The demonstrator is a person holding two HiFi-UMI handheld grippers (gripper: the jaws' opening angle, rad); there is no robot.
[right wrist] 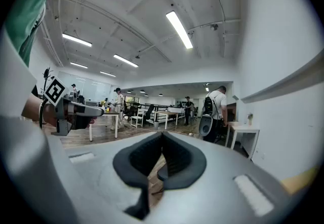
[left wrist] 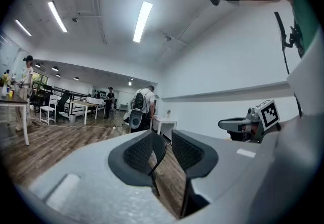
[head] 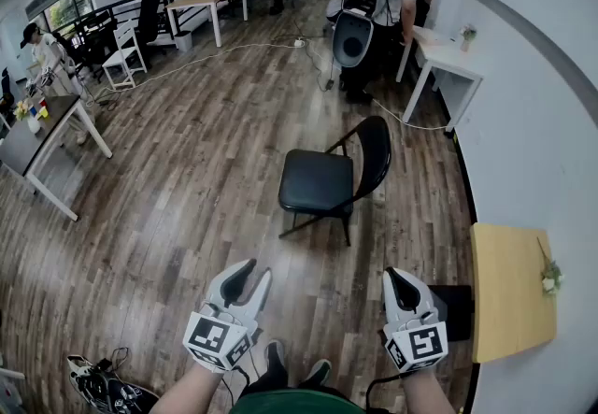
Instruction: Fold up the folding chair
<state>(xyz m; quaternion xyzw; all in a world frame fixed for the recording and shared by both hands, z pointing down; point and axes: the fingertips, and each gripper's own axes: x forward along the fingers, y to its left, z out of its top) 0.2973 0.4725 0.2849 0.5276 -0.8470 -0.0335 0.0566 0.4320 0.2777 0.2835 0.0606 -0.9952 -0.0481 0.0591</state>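
Black folding chair with padded seat (head: 322, 180) unfolded, standing upright on brown wood-plank floor (head: 187, 178), ahead of both grippers and well apart from them. Left gripper (head: 254, 272) held level, fingers (left wrist: 136, 154) slightly parted, gripping nothing. Right gripper (head: 400, 278) fingers (right wrist: 174, 154) closed together, holding nothing. Yellow-topped worktop (head: 509, 309) at right against the wall. Person with black backpack (head: 378, 1) beyond chair.

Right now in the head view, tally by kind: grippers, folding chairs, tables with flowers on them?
Grippers: 2, left gripper and right gripper
Folding chair: 1, black, standing unfolded
Tables with flowers: 3, dark table, white table, yellow table
Total: 6
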